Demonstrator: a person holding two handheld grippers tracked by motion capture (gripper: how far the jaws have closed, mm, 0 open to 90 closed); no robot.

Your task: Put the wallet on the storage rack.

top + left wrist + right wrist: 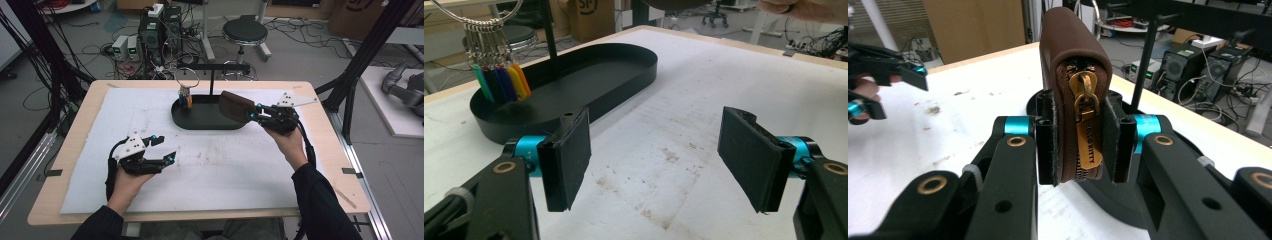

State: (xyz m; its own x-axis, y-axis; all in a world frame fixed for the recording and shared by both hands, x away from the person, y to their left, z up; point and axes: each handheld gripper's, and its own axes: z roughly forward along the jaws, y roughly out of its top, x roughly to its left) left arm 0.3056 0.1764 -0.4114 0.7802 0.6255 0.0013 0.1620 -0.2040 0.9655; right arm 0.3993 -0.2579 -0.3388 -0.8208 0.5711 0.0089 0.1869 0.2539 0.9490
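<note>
Both forearms wear dark, near-black long sleeves (320, 200) that end at the wrist. Each hand carries a black gripper: the left gripper (654, 160) and the right gripper (1080, 145) share angular black link arms set with brass-coloured pivot rings, bright blue anodised collars behind flat black rectangular jaws, and a pale grey three-cornered plate (131, 145) on top. A black cable (111, 170) trails back along each wrist.

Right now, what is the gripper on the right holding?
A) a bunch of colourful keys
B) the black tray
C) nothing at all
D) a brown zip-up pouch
D: the right gripper has its jaws shut on the brown pouch, whose gold zipper pull hangs between them, while the coloured key tags sit in the black tray.
</note>
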